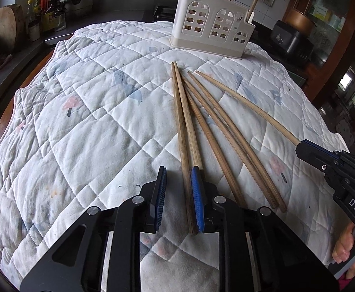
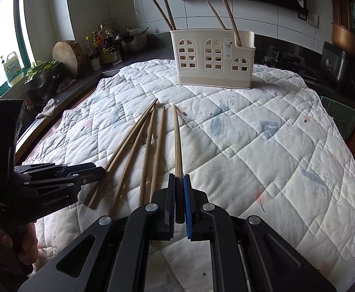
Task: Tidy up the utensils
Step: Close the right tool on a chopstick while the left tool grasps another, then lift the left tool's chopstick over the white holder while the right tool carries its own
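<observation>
Several wooden chopsticks [image 1: 201, 126] lie fanned on a white quilted cloth [image 1: 92, 121]. A cream utensil holder [image 1: 214, 29] with several chopsticks standing in it sits at the far edge; it also shows in the right wrist view [image 2: 212, 58]. My left gripper [image 1: 178, 177] is open, its fingers straddling the handle end of the leftmost chopstick [image 1: 181, 133]. My right gripper [image 2: 179, 185] is shut on one pale chopstick [image 2: 177, 141] at its handle end, seen from the left wrist view as the rightmost stick [image 1: 250, 107].
A kitchen counter at the left holds bottles [image 2: 104, 46], a wooden block [image 2: 66, 54], a bowl of greens [image 2: 41, 73] and a pot. A dark appliance [image 2: 340, 65] stands at the right. The cloth drops off at its edges.
</observation>
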Available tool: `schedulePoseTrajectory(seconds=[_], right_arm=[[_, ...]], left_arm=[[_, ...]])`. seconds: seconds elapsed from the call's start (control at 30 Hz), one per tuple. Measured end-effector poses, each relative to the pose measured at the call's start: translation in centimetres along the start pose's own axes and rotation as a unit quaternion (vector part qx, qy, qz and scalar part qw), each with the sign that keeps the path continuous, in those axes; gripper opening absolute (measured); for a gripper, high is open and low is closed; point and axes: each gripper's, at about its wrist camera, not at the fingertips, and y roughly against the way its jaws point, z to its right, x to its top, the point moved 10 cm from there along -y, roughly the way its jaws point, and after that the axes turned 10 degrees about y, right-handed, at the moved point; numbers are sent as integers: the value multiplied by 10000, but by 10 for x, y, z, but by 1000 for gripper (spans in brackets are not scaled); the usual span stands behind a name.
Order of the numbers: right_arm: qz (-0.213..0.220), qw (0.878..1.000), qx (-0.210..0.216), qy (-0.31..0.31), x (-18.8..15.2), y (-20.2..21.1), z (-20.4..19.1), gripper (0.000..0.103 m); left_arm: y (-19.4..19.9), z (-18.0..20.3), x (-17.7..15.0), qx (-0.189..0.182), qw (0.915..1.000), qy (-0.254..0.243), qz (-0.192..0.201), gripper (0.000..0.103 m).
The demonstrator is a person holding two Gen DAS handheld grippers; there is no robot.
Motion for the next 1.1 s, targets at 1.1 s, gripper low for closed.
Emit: schedulePoseTrajectory(seconds=[1.1], right_arm=[[700, 9970, -285, 162, 67, 51, 15, 6]], left_arm=[[76, 16, 69, -226, 9890, -461, 1388, 6]])
